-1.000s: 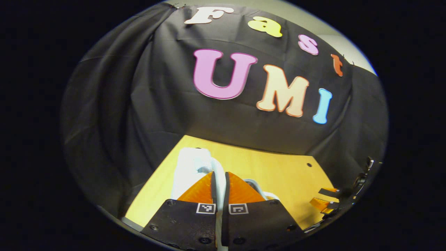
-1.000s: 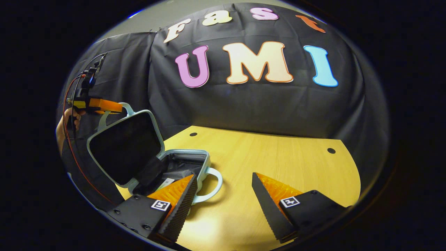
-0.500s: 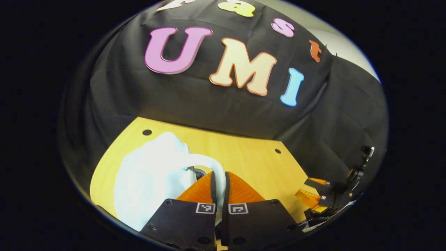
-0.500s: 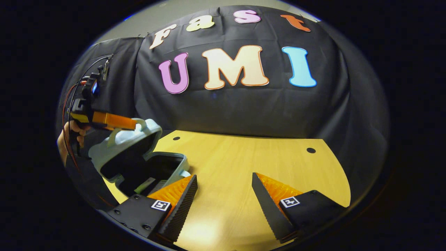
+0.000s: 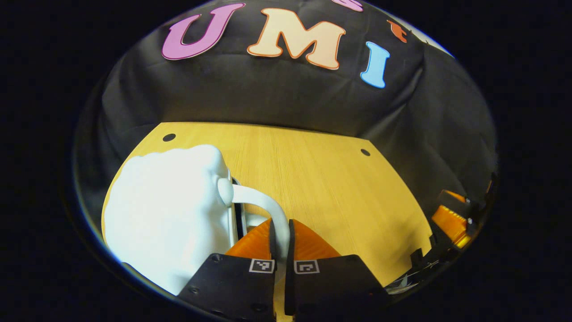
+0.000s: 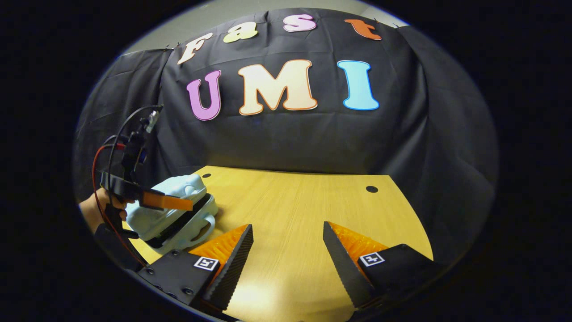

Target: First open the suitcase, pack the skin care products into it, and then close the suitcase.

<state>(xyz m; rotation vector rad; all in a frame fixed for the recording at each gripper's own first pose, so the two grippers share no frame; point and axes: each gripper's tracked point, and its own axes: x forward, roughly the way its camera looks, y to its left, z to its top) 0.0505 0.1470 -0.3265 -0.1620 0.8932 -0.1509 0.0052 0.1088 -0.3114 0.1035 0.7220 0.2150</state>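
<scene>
The table (image 6: pixel 313 210) carries one thing, set at its left end as the right gripper view shows it, which leaves the wide bare middle free for the hands to work over. That thing is the suitcase (image 6: pixel 172 212), pale and hard-shelled, lying flat with its lid lowered onto the base; a dark seam shows between the two halves (so I judge it nearly closed, not yet pressed home, with the packing step apparently behind it). Whether the skin care products lie inside cannot be told with the lid down.

The lid's handle (image 5: pixel 263 208) is a slim loop, a natural place to steer the lid from. The left tool (image 5: pixel 281 232) is clenched on that loop, both fingers pressing its sides, which lets the lid be set down under control rather than dropped.

The right tool (image 6: pixel 288 250) hovers released over bare table, jaws wide and well apart from the suitcase, probably kept clear of the closing lid.
</scene>
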